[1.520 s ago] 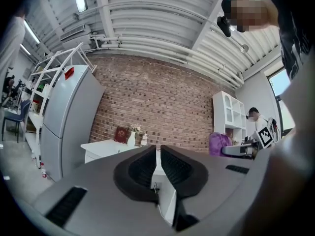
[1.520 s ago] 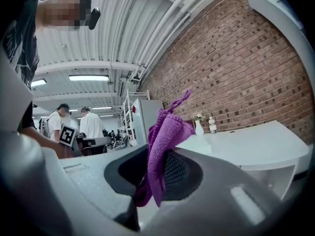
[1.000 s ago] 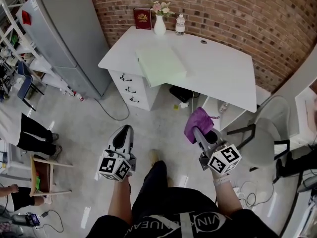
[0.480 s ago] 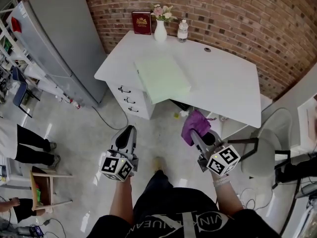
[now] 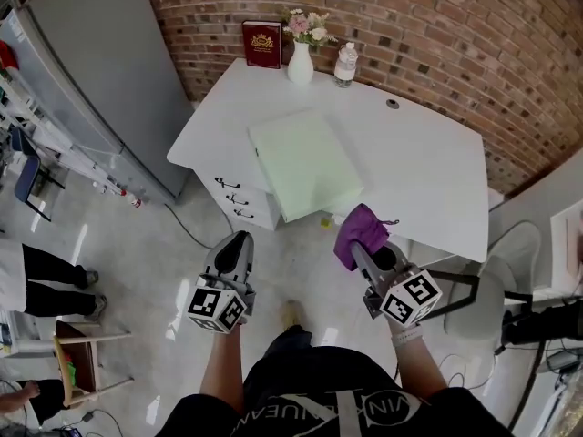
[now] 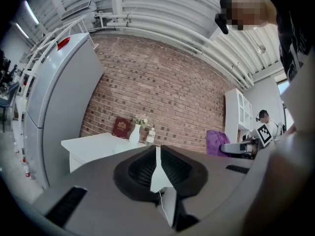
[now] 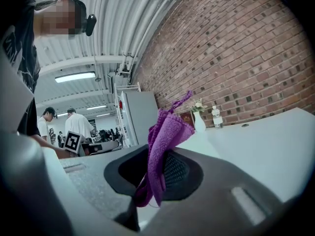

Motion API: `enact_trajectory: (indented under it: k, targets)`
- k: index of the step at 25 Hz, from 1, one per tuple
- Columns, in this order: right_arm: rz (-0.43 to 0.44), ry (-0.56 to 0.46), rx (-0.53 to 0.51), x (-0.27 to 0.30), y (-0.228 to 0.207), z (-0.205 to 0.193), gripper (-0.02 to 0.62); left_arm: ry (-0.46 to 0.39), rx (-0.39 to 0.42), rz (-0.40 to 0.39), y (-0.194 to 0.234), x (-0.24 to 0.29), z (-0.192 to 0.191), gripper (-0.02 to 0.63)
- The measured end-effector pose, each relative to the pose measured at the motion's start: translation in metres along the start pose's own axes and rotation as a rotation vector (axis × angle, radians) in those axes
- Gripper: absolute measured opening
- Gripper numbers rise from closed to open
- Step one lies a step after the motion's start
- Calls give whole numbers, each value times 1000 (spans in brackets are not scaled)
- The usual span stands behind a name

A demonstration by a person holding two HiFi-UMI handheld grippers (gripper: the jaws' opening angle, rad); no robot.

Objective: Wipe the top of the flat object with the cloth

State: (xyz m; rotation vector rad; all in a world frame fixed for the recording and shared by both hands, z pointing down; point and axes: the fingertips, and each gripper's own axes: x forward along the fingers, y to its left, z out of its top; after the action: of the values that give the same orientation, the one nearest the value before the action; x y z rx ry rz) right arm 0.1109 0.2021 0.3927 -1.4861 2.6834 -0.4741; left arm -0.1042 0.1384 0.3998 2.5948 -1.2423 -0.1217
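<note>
A white desk (image 5: 428, 180) stands against a brick wall (image 5: 437, 25); the flat object (image 5: 305, 162), a pale green slab, lies on the desk's left half, its near corner at the front edge. We judge the step in hand to be the approach; no wiping has begun. Our right gripper (image 5: 363, 248) has its jaws clamped on the cloth (image 5: 358, 228), a purple fold standing up out of the pads; the cloth hangs over the floor at the desk's front edge, near the slab's near corner but apart from it. Our left gripper (image 5: 237, 242) has its jaws together with nothing between them; it hangs over the floor, well apart from the slab. The next move calls for carrying the right gripper forward and leftward over the slab, lowering until the cloth meets the top face, then sweeping across; the slab may slide on the smooth desk.
</note>
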Motion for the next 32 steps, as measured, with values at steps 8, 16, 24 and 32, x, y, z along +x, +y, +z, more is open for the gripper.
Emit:
enact_trajectory:
  k: [8, 16, 24, 32]
  targets:
    - [-15, 18, 13, 62, -22, 6, 64, 32, 3, -40, 42, 49, 4, 32]
    - [-21, 31, 39, 90, -30, 9, 64, 59, 4, -63, 58, 64, -3, 32]
    - [17, 69, 24, 121, -34, 13, 64, 64, -23, -32, 81, 67, -10, 32]
    - [68, 83, 19, 175, -48, 30, 64, 66, -20, -28, 115, 102, -1, 32]
